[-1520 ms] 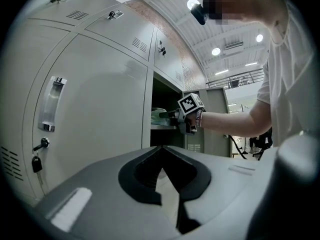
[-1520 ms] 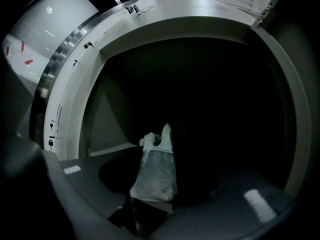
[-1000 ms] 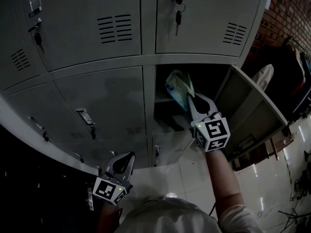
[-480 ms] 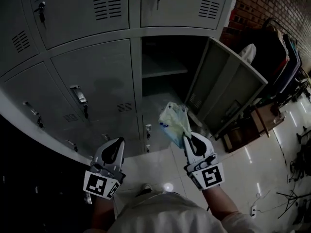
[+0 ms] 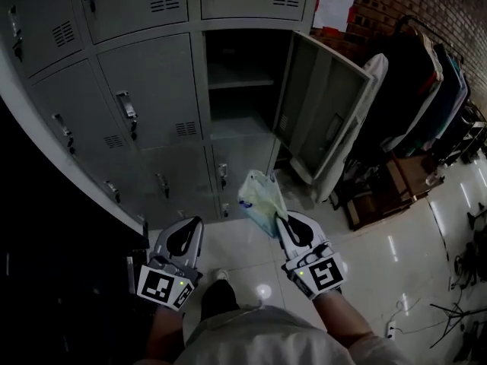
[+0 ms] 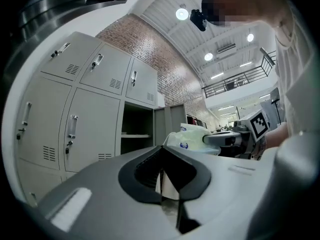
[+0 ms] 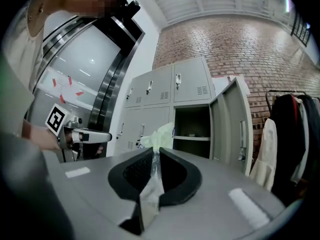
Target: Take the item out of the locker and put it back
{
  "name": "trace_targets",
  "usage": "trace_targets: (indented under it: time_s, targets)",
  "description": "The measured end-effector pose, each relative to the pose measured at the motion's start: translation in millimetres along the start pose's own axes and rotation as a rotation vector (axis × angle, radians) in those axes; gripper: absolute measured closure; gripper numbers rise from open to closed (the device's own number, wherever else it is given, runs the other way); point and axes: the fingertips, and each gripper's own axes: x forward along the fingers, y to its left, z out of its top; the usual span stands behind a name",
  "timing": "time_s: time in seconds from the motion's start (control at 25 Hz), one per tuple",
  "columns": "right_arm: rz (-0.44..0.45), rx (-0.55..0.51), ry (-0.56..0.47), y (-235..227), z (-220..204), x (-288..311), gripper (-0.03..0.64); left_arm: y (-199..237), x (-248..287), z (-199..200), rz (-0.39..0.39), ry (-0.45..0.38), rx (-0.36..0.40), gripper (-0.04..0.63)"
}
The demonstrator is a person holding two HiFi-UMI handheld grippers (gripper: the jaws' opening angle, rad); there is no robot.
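While right gripper (image 5: 281, 218) jaws pinch it, crumpled pale-green bag (image 5: 259, 199), blue label (image 6: 183, 145), left gripper (image 5: 198, 221) jaws together.

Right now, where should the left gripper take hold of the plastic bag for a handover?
Probably the free far end of the plastic bag, from its left. The right gripper is shut on the near corner, so the rest sticks out clear ahead of it.

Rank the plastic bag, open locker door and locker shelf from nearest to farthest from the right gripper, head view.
1. plastic bag, pinched between the jaws of the right gripper.
2. open locker door, ahead to the right.
3. locker shelf, farthest, inside the open compartment.
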Motion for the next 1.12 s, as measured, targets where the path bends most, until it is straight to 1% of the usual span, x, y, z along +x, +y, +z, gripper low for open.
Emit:
trace_targets:
  time_s: [0.12,0.24,0.36,0.48,0.6,0.8,1.0,1.12]
  targets:
    - [0.025,0.010,0.006,14,-3,-38,0.606,-37,-22,-9,0.015,0.015,-0.005,0.594]
    - [0.035,0.021,0.013,27,-1,-69,0.605,-66,-40,-12,0.012,0.027,-0.025,0.594]
    - [0.035,0.023,0.002,37,9,-90,0.604,-84,-56,-4,0.013,0.033,-0.024,0.594]
    - [0.018,0.009,-0.016,46,21,-103,0.604,-95,-70,8,0.016,0.025,-0.004,0.594]
    - [-0.001,0.016,-0.035,49,27,-104,0.604,-96,-75,13,0.011,0.015,0.007,0.594]
    - [-0.021,0.038,-0.032,59,25,-105,0.606,-84,-85,16,0.016,-0.002,-0.034,0.594]
    - [-0.053,0.038,-0.036,56,31,-97,0.606,-68,-94,21,0.018,-0.002,0.000,0.594]
    - [-0.062,0.030,-0.047,56,33,-89,0.606,-59,-96,22,0.014,-0.001,0.006,0.594]
